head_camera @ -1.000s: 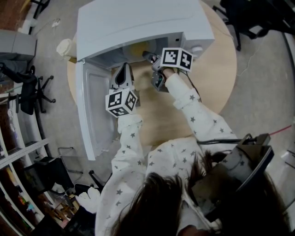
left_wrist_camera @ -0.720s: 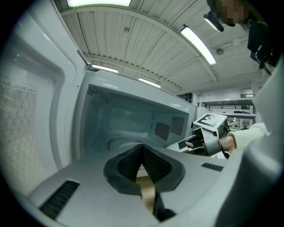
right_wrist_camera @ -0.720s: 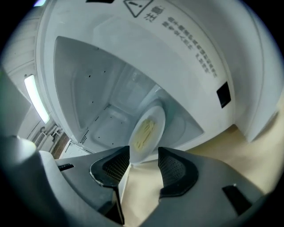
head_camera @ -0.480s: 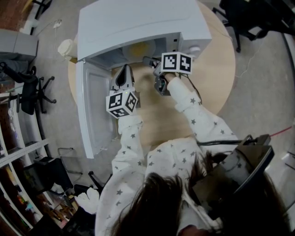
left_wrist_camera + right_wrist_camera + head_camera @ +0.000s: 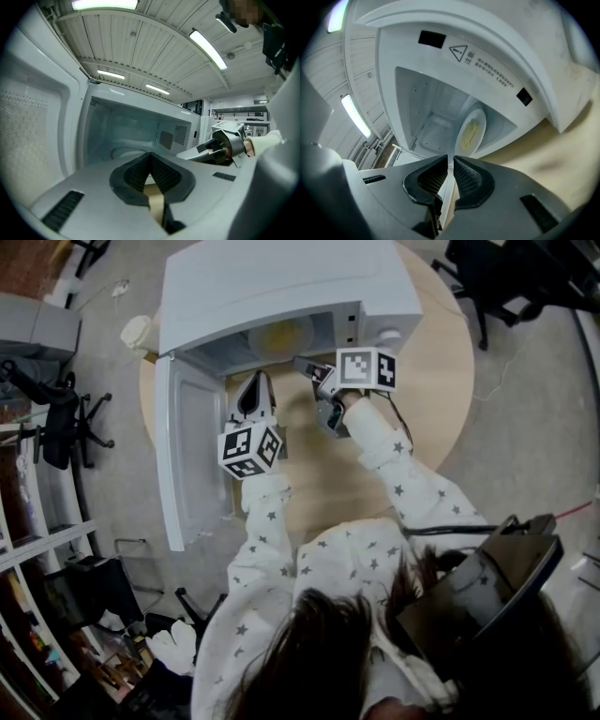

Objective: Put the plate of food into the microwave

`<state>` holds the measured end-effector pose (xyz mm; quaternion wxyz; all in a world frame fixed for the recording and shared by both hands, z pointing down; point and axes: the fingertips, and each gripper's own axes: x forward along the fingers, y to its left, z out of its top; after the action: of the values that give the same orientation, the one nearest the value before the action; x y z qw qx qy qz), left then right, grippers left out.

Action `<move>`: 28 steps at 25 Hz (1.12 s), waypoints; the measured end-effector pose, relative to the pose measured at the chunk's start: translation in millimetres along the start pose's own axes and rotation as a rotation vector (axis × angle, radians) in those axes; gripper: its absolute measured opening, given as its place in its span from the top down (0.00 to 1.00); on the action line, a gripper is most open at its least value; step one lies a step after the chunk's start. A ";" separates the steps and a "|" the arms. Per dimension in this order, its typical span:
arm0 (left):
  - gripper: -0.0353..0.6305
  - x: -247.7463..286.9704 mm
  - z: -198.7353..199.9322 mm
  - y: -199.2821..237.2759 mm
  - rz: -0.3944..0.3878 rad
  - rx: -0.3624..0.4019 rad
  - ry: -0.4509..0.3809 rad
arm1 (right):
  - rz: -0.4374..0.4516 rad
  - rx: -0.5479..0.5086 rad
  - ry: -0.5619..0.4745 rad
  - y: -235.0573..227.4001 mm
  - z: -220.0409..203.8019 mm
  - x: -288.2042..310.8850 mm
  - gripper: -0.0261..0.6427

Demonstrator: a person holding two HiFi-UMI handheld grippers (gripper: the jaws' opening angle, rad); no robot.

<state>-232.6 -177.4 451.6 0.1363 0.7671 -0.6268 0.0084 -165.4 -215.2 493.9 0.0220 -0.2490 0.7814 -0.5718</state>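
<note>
The white microwave (image 5: pixel 281 277) stands on a round wooden table (image 5: pixel 441 381), its door (image 5: pixel 187 456) swung wide open to the left. Inside the cavity lies the white plate (image 5: pixel 278 336) with yellow food, seen clearly in the right gripper view as the plate (image 5: pixel 471 133). My right gripper (image 5: pixel 305 364) hovers just outside the opening, apart from the plate. Its jaws (image 5: pixel 451 161) are closing with a thin gap and nothing between them. My left gripper (image 5: pixel 253 385) points into the left side of the opening, shut and empty (image 5: pixel 150 157). The right gripper (image 5: pixel 220 147) also shows there.
A cream-coloured object (image 5: pixel 136 334) sits at the table's edge behind the door hinge. Office chairs stand on the floor at left (image 5: pixel 56 418) and top right (image 5: pixel 506 277). Shelving fills the lower left corner.
The right gripper has drawn back from the microwave's mouth, leaving the plate inside. The left gripper has barely moved.
</note>
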 end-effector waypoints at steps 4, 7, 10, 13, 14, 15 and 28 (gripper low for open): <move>0.94 -7.2 3.9 -7.0 -0.005 -0.002 -0.013 | 0.070 0.009 -0.009 18.8 0.4 -12.5 0.95; 0.94 -12.6 9.5 -16.0 -0.018 -0.003 -0.026 | 0.127 0.008 -0.007 34.0 0.3 -22.9 0.95; 0.94 -18.3 14.2 -28.5 -0.040 -0.001 -0.036 | 0.186 0.001 -0.013 48.2 -0.4 -35.6 0.95; 0.94 -24.7 19.1 -43.3 -0.061 0.003 -0.046 | 0.216 0.008 -0.004 56.7 -2.9 -50.6 0.95; 0.94 -27.1 21.3 -48.1 -0.066 0.004 -0.050 | 0.225 0.019 0.000 59.0 -3.6 -55.8 0.95; 0.94 -29.5 23.5 -53.1 -0.070 0.006 -0.053 | 0.237 0.026 0.003 61.1 -3.8 -61.0 0.95; 0.94 -56.8 51.0 -113.3 -0.141 -0.014 -0.093 | 0.342 -0.004 0.062 78.0 -5.1 -117.0 0.95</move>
<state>-143.6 -114.1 369.6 0.1128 0.8078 -0.5771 -0.0412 -93.1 -144.9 395.8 0.0946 -0.0946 0.8138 -0.5656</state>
